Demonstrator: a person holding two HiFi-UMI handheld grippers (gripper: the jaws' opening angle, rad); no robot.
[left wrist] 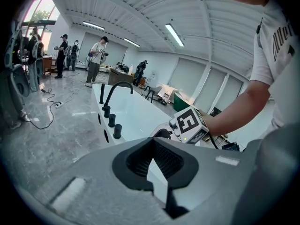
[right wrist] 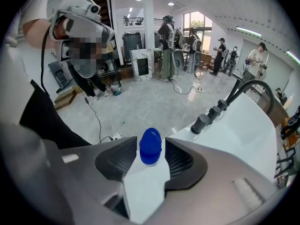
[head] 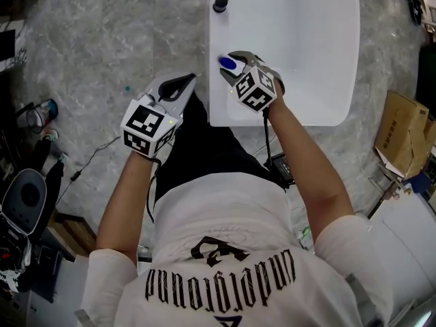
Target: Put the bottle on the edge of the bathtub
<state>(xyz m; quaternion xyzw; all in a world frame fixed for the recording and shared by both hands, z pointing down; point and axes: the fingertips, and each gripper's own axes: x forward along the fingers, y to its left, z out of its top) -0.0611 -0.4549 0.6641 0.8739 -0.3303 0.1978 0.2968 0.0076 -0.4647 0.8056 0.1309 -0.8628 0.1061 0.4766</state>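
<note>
My right gripper (head: 229, 65) has its jaws released around the blue-capped bottle (head: 226, 62), standing on the bathtub (head: 216, 104) edge. My left gripper (head: 189, 80), at its 8 o'clock, has its jaws clenched and empty.

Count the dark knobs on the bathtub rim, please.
3, in a row along the bathtub rim: the nearest knob, the middle knob, the far knob by the faucet. The faucet may hide more.

white tee (head: 204, 210), blk print (head: 225, 274), blk trousers (head: 204, 142); grey l claw (head: 184, 80), r claw (head: 230, 65).
</note>
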